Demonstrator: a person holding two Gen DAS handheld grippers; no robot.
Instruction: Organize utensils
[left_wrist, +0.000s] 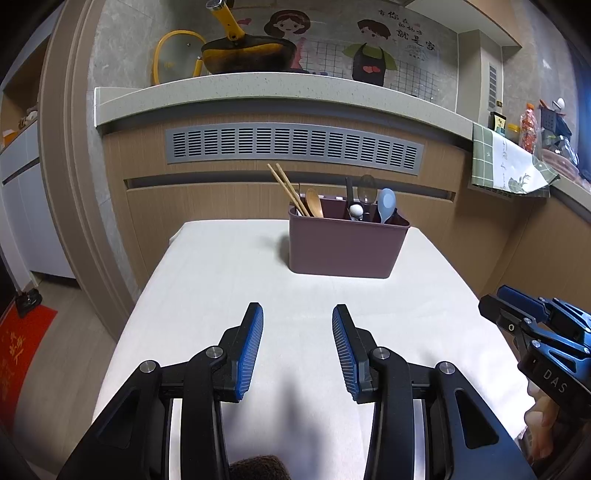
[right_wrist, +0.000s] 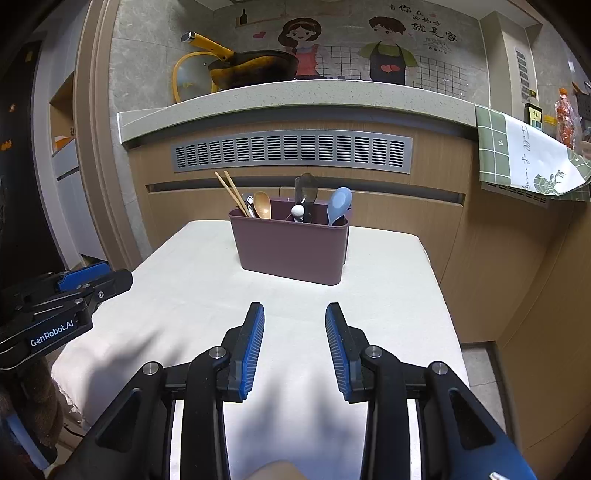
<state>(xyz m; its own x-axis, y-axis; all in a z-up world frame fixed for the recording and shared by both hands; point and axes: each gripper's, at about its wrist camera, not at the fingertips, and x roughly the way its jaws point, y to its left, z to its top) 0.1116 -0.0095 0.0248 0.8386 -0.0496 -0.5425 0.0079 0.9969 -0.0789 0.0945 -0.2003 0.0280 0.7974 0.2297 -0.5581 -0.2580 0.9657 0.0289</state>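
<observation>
A small table (left_wrist: 221, 295) draped in a white cloth stands before a wooden counter. Toward twelve o'clock on it sits a mauve plastic utensil caddy (left_wrist: 343, 247), well apart from both grippers. Its left compartment holds a pair of wooden chopsticks (left_wrist: 286, 188) leaning toward eleven o'clock and a wooden spoon (left_wrist: 314, 203); a black-handled ladle (left_wrist: 365, 188) and a white-knobbed tool (left_wrist: 355, 211) stand in the middle, and a light blue rice paddle (left_wrist: 386, 203) stands at the right end. The left gripper (left_wrist: 297, 314) hovers over the bare cloth at six o'clock, jaws spread with nothing between them. The right gripper (right_wrist: 294, 312) hangs just beside it at three o'clock, likewise spread and empty. On the counter behind rests a yellow-handled pan (left_wrist: 243, 55).
</observation>
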